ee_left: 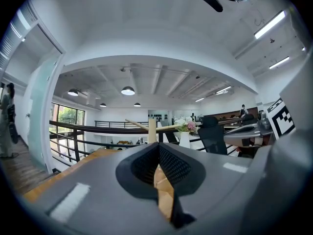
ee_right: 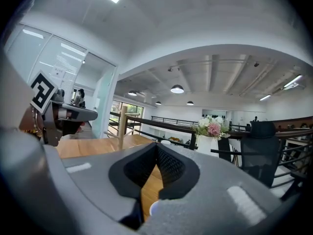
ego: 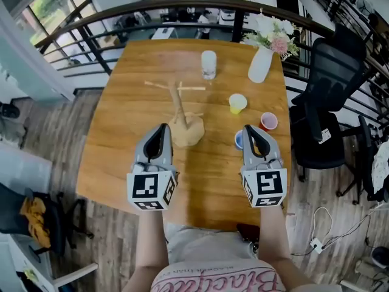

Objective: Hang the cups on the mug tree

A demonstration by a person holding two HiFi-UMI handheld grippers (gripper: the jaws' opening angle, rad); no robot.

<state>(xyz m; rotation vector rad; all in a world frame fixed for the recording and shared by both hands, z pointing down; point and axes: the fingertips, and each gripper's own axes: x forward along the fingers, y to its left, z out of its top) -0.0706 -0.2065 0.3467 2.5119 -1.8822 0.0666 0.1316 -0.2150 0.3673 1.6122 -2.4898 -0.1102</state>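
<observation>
Found the jaws of the left gripper (ee_left: 157, 146) shut tip to tip, with nothing between them; only wood tones seen through the gap below the tips. Found the jaws of the right gripper (ee_right: 156, 146) likewise pressed together and empty.

Located both grippers in the lower middle of the head view, side by side and well apart, pointing up the frame over the table (ego: 121, 157), each on a bare forearm entering from the bottom edge.

Placed the mug tree (ego: 181, 105) at frame centre, just above and right of the left gripper's tips: upright, round base on the table, no cup on any branch.

Counted four cups, all on the table and apart from the tree:
- blue cup (ego: 238, 140), just left of the right gripper's tips and partly hidden by them
- pink cup (ego: 268, 121), up and to the right of the blue one
- yellow cup (ego: 237, 103), higher in the frame, between tree and pink cup
- white cup (ego: 208, 64), toward the upper middle

Noted a white vase (ego: 259, 66) with flowers at the table's upper right, near the far edge. Noted a black office chair (ego: 328, 96) at the right edge, off the table, and a dark railing (ego: 237, 24) curving across the top.
</observation>
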